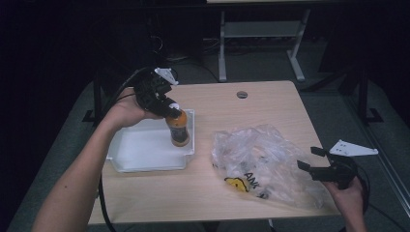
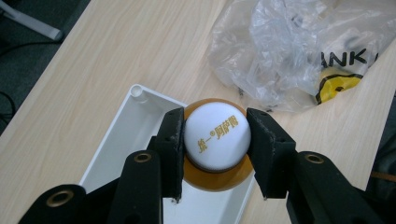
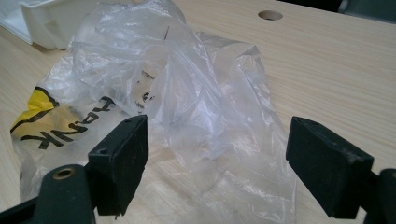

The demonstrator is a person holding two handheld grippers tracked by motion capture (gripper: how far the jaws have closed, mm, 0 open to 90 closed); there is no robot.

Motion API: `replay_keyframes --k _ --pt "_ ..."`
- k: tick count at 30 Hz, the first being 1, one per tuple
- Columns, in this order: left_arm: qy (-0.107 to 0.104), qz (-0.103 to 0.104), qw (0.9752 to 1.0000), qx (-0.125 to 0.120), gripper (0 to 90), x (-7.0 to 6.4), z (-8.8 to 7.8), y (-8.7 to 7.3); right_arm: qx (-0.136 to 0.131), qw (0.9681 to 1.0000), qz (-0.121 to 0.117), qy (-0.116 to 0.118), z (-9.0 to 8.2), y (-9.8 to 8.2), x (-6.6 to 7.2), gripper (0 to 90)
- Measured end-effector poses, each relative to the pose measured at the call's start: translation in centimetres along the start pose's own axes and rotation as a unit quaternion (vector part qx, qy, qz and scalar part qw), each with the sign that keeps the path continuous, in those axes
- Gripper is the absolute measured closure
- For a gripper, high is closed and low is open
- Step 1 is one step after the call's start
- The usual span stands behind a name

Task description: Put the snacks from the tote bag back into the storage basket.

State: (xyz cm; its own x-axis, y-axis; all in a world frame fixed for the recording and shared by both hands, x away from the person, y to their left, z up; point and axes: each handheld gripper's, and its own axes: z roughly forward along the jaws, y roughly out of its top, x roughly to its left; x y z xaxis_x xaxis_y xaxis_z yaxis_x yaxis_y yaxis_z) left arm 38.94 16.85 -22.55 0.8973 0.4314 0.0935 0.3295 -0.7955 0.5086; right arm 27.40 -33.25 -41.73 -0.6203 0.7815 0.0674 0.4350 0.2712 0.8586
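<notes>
An orange drink bottle (image 1: 178, 129) with a white cap (image 2: 216, 136) stands upright in the right part of a white tray (image 1: 140, 150). My left gripper (image 1: 167, 107) comes down from above and is shut on the bottle's cap, one pad on each side (image 2: 173, 140). A crumpled clear plastic bag (image 1: 263, 162) with a yellow and black print lies on the table to the right of the tray. My right gripper (image 1: 309, 158) hovers at the bag's right edge, jaws wide apart with nothing between its pads (image 3: 123, 154).
The light wooden table (image 1: 227, 111) has a round cable hole (image 1: 242, 94) near its far edge. Beyond the table are a dark floor and a white desk frame (image 1: 261, 38). The tray (image 2: 135, 121) sits near the table's left side.
</notes>
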Motion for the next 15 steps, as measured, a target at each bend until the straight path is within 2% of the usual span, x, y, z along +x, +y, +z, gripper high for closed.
replay_keyframes --k 5,15 --pt "-0.001 0.001 1.0000 0.004 59.1 0.1 0.5 -0.4 0.002 1.0000 0.000 0.000 0.1 0.0 0.1 20.5" --pt "0.001 -0.013 0.9999 -0.002 59.1 0.3 1.5 -1.3 0.003 1.0000 -0.003 0.003 0.2 0.0 0.2 20.4"
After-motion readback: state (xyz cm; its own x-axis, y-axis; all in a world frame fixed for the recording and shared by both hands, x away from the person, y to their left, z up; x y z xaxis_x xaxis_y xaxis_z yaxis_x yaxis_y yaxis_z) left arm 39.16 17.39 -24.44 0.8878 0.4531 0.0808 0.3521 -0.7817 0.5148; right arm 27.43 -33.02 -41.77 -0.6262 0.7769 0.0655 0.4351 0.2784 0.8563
